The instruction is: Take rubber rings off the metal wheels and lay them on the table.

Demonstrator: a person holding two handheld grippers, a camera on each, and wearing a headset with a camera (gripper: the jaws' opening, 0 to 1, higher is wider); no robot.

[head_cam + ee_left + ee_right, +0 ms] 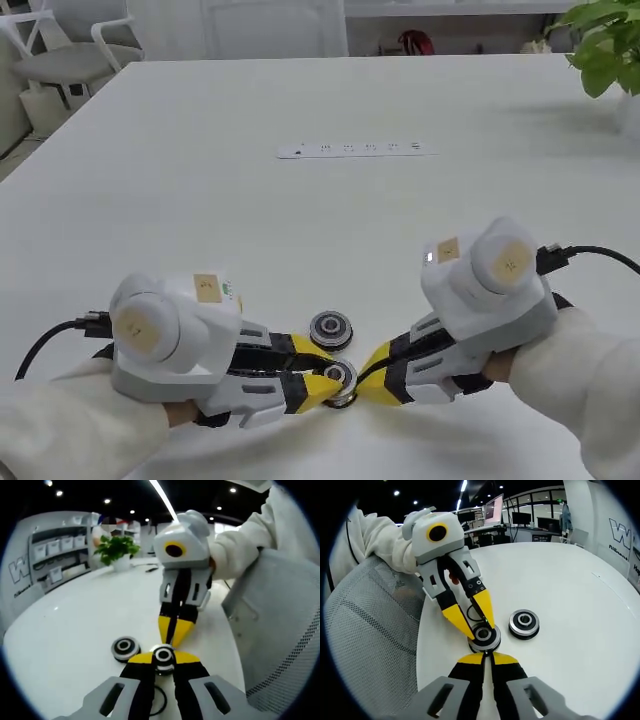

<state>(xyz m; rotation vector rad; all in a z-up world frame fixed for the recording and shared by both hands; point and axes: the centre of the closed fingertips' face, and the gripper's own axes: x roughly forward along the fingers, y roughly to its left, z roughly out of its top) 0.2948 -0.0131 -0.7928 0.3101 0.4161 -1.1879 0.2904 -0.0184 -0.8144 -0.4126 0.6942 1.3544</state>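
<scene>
Left gripper [163, 657] clamped 1 metal wheel [338, 377] near the table [300, 210] edge, right gripper [487, 656] jaws together at its rim, where the likely soft, stretchy rubber ring [498, 636] seemed best pinched.

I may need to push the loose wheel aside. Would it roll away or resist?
The loose wheel lies flat, so it probably slides rather than rolls. It looks metal and thick, so likely heavy for its size. The table looks smooth, so a light push may do.
</scene>
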